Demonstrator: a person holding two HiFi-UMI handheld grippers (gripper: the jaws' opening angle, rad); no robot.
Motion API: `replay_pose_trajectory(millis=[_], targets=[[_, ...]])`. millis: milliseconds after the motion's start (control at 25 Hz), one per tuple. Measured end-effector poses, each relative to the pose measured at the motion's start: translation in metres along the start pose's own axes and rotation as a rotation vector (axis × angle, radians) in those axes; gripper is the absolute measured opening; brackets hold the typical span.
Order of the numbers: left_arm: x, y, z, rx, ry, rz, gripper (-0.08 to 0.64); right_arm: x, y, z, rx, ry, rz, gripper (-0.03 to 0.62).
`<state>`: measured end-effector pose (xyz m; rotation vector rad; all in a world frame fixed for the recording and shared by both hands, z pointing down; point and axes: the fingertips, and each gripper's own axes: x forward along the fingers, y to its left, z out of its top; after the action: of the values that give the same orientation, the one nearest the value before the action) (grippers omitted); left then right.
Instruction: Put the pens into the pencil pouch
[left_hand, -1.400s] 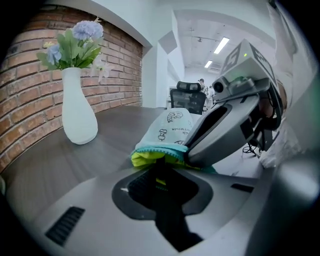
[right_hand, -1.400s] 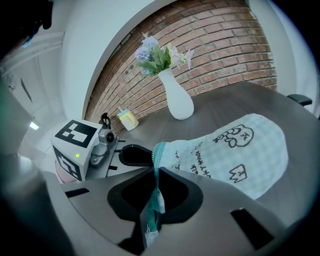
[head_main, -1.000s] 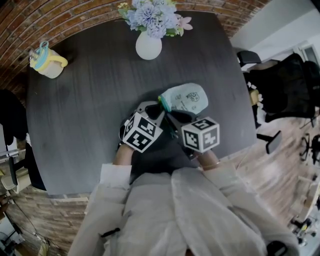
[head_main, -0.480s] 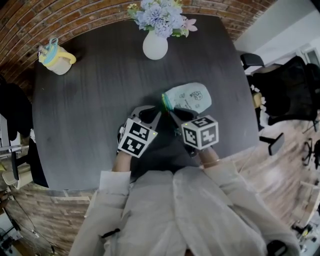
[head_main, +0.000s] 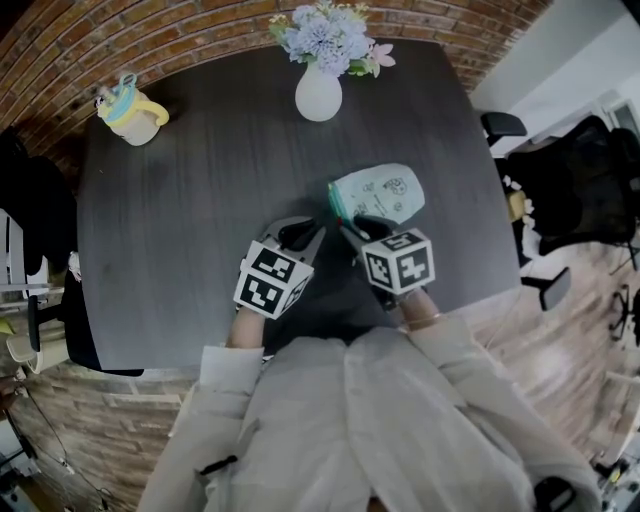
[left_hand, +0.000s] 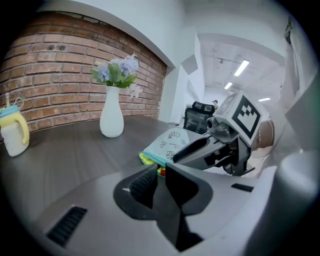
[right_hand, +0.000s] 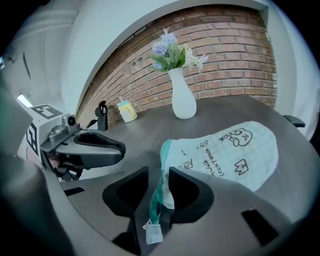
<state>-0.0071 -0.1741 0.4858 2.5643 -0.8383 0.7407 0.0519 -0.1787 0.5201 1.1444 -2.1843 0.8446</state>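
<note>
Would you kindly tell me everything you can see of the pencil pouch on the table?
The pencil pouch is soft, pale mint checked fabric with black doodle prints and a teal zipper edge. It lies on the dark table, mouth toward the person. The right gripper's tongs have just been opening; the zipper edge sits between them, unpinched.

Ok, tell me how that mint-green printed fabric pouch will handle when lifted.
The mint-green printed fabric pouch is probably floppy: its teal zip edge sags limply. It looks light, lying fairly flat on the dark table. Unlikely to roll or break.
</note>
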Motion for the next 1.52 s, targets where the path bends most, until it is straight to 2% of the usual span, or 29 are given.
replay_pose_trajectory(millis=[160, 280, 400, 520, 720, 840, 960, 1200, 1520], targets=[[-0.015, -0.013, 0.004, -0.102, -0.054, -0.042, 0.051, -0.010, 0.010, 0.001, -0.015, -0.022, 0.021, 0.107], [-0.027, -0.019, 0.006, -0.179, -0.092, -0.058, 0.039, -0.018, 0.024, 0.003, -0.028, -0.036, 0.060, 0.107], [-0.039, -0.026, 0.008, -0.222, -0.134, -0.087, 0.028, -0.025, 0.042, 0.004, -0.044, -0.051, 0.127, 0.106], [-0.050, -0.031, 0.012, -0.269, -0.174, -0.116, 0.020, -0.038, 0.063, 0.009, -0.074, -0.109, 0.221, 0.045], [-0.064, -0.040, 0.012, -0.309, -0.186, -0.137, 0.015, -0.053, 0.083, 0.023, -0.123, -0.185, 0.306, 0.009], [-0.068, -0.045, 0.006, -0.315, -0.172, -0.133, 0.011, -0.063, 0.099, 0.024, -0.147, -0.185, 0.389, 0.006], [-0.065, -0.046, -0.005, -0.280, -0.112, -0.114, 0.008, -0.068, 0.110, 0.016, -0.213, -0.155, 0.451, 0.006], [-0.063, -0.048, -0.017, -0.256, -0.070, -0.112, 0.006, -0.072, 0.113, 0.005, -0.303, -0.087, 0.435, 0.006], [-0.059, -0.051, -0.019, -0.255, -0.061, -0.123, 0.005, -0.078, 0.123, 0.004, -0.298, -0.074, 0.475, 0.006]])
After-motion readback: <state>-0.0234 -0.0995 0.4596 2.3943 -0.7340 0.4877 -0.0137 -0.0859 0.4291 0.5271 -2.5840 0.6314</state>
